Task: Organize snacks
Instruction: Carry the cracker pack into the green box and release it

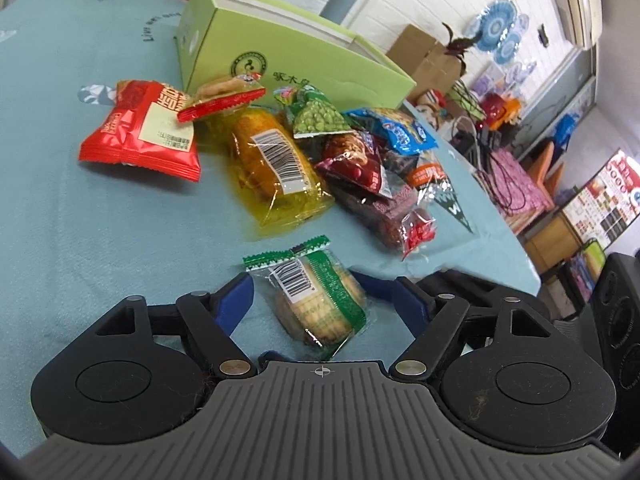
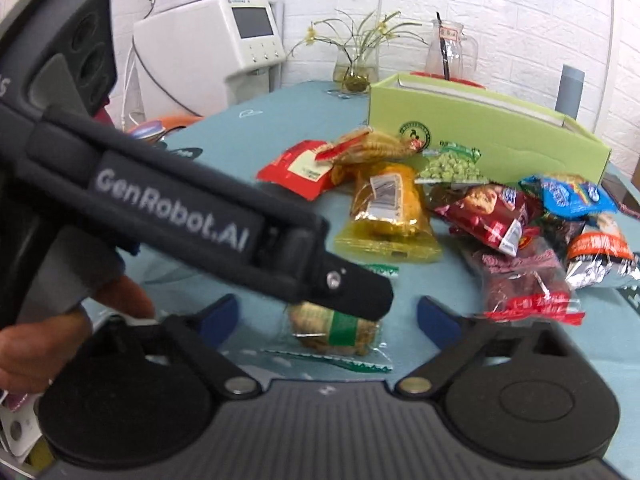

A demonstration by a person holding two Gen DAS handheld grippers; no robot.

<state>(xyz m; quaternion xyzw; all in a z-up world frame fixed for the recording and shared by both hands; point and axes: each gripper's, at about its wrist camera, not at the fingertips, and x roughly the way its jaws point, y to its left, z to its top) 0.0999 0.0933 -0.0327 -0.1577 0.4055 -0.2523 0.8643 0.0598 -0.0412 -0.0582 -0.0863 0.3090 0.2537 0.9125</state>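
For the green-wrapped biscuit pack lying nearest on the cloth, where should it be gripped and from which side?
Grip the biscuit pack across its thick middle, over the stacked biscuits, not the thin crimped ends. It lies flat on the table, lengthwise between the left gripper fingers, so come from above and in front, one finger on each long side.

We see a white brick-pattern wall [image 2: 500,12] behind the table, which is covered in a pale teal cloth [image 1: 60,200]. A white appliance with a small screen [image 2: 240,36] stands at the left — beside it a glass vase of thin green stems [image 2: 356,60]. Off the table's far side, cardboard boxes [image 1: 424,56] and blue patterned plates [image 1: 500,32] crowd a cluttered, brightly lit corner.
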